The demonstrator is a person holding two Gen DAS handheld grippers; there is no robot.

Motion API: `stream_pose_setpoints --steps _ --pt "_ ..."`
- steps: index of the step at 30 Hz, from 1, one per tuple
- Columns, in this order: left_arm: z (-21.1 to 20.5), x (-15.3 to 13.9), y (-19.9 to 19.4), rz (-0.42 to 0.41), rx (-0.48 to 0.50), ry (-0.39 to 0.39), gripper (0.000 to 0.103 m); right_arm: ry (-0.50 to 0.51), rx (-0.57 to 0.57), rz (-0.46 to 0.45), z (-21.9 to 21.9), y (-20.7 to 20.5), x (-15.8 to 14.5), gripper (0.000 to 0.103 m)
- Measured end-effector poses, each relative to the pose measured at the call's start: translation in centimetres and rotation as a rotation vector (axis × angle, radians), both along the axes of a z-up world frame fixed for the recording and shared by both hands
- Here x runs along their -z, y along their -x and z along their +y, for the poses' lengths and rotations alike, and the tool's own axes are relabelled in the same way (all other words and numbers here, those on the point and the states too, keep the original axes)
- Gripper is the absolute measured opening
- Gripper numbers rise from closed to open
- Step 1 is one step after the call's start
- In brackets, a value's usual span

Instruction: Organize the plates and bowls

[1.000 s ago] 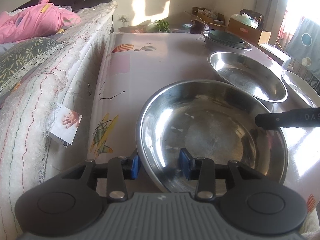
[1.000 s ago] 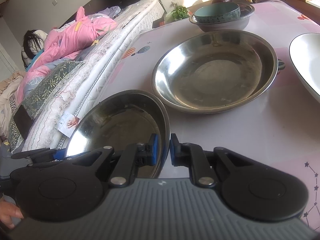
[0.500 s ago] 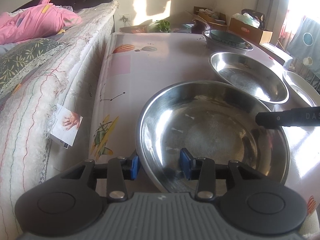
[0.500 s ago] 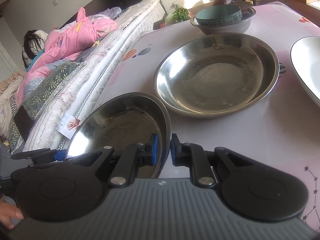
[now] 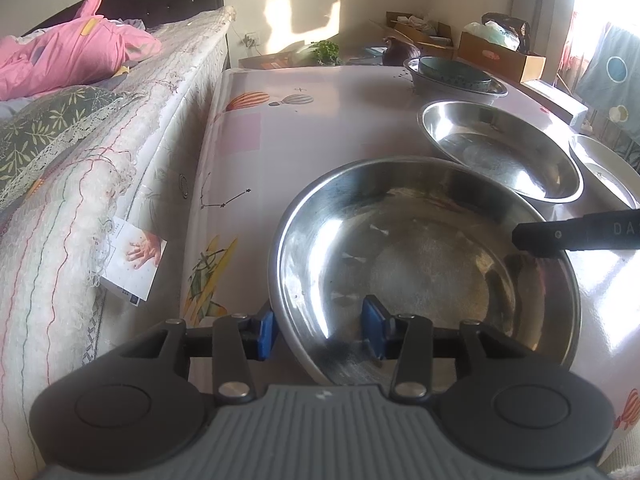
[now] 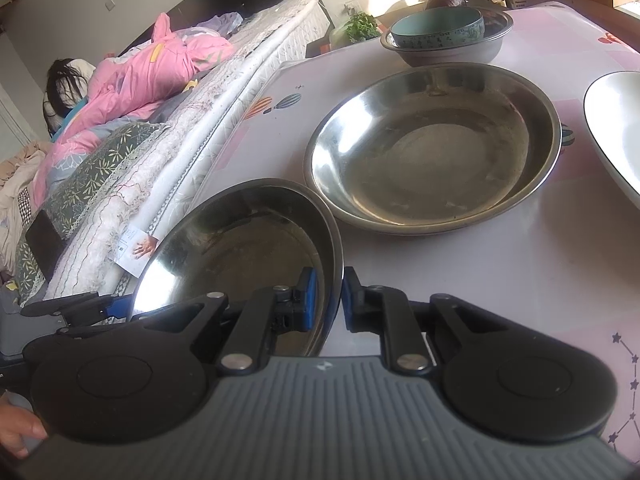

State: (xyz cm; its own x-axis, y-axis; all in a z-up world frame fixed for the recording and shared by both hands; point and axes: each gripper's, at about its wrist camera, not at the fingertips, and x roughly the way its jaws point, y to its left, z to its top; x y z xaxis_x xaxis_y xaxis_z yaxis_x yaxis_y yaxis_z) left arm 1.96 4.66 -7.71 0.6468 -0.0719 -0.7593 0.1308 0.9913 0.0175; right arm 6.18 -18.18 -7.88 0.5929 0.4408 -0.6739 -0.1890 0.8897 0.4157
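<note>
A steel plate (image 5: 424,256) is held at the table's near left corner; it also shows in the right wrist view (image 6: 240,256). My left gripper (image 5: 318,330) straddles its near rim with the jaws apart, not pinching. My right gripper (image 6: 329,298) is shut on the plate's right rim. A second steel plate (image 6: 432,148) lies just behind it on the table, also in the left wrist view (image 5: 500,148). A white plate (image 6: 612,124) lies at the right. A teal bowl (image 6: 438,26) sits inside a steel bowl (image 6: 448,50) at the back.
The pink patterned table (image 5: 304,140) stands against a mattress (image 5: 100,184) on the left. Cardboard boxes (image 5: 500,54) and greens (image 5: 326,50) lie beyond the far edge. A person in pink (image 6: 152,68) lies on the bed.
The held steel plate and both grippers have shifted slightly; both views have drifted a little. The grips have not changed.
</note>
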Motion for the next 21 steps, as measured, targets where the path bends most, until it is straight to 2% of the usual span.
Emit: stream_pose_setpoints --steps 21 --pt "0.03 -0.30 0.65 -0.018 0.009 -0.020 0.045 0.009 -0.006 -0.004 0.30 0.25 -0.23 0.015"
